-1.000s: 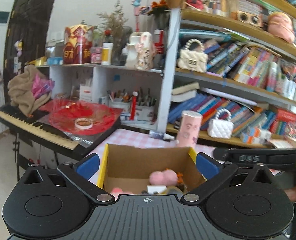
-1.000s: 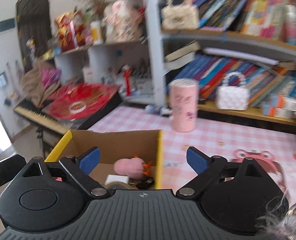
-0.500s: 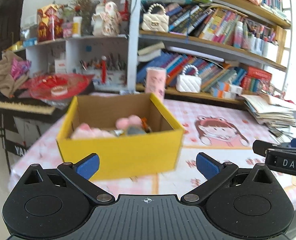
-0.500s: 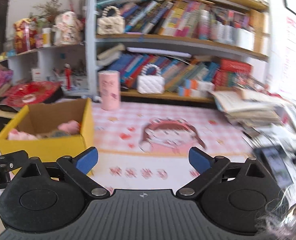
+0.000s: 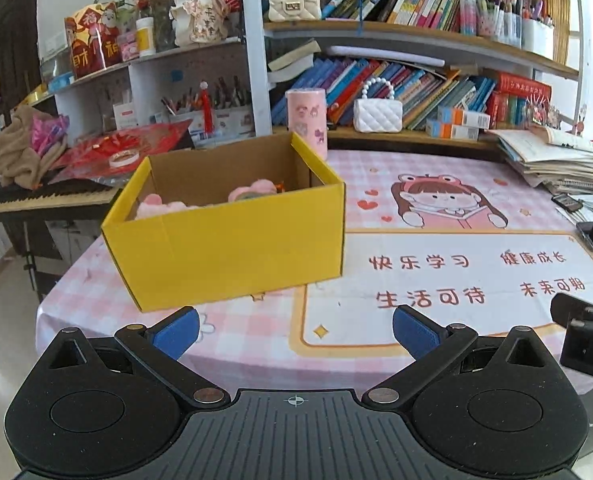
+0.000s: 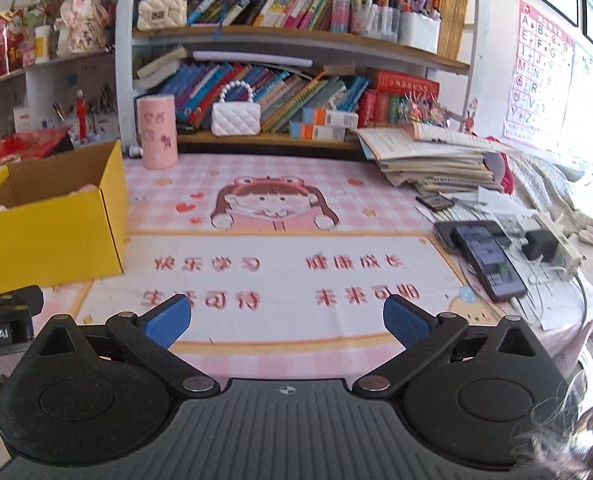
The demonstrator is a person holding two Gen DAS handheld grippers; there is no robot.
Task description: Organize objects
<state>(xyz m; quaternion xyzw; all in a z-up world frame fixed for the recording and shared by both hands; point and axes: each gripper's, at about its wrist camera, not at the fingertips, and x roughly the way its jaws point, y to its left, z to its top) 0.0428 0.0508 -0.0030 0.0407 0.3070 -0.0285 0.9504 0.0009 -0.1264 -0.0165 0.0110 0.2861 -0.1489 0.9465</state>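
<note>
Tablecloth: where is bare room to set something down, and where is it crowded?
The printed middle of the tablecloth is bare, bordered by the yellow box on the left, the pink canister at the back and the phone on the right. Past the phone it is crowded: stacked books, a power strip, cables.

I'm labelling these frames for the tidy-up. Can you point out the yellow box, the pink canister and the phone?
yellow box (image 5: pixel 232 256), left wrist view, on its front wall.
pink canister (image 6: pixel 157 132), right wrist view, mid-body.
phone (image 6: pixel 490 258), right wrist view, on its screen.
</note>
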